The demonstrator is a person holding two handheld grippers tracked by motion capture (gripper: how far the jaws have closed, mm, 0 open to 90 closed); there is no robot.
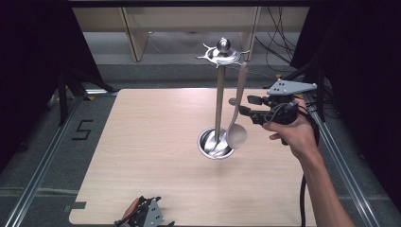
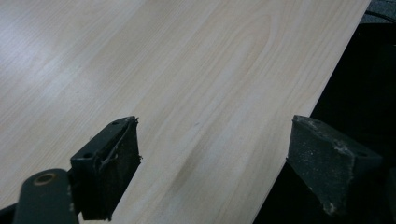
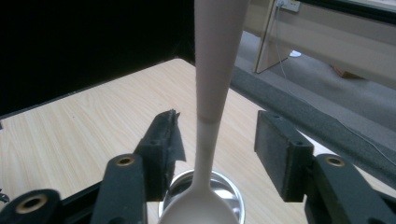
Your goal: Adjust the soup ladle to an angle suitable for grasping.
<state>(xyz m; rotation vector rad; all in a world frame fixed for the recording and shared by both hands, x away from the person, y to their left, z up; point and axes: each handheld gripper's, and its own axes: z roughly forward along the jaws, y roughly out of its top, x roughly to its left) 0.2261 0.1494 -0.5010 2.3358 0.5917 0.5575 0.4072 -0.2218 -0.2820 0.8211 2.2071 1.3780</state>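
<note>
A pale ladle (image 1: 238, 130) hangs by its handle top from a hook of the steel utensil stand (image 1: 220, 94), its bowl just above the stand's round base (image 1: 210, 144). My right gripper (image 1: 246, 106) reaches in from the right at mid-handle height. In the right gripper view the ladle handle (image 3: 212, 70) runs upright between the jaws of the right gripper (image 3: 218, 128), with a gap on each side, so the gripper is open. My left gripper (image 1: 146, 216) rests at the table's near edge. In its own view the left gripper (image 2: 212, 140) stands open over bare wood.
The light wooden table (image 1: 156, 142) has a dark gap and metal rails along both sides. Past its far edge stand wooden furniture legs (image 1: 135, 38) and loose cables (image 1: 279, 52). The right gripper's cable (image 1: 302, 198) hangs beside the forearm.
</note>
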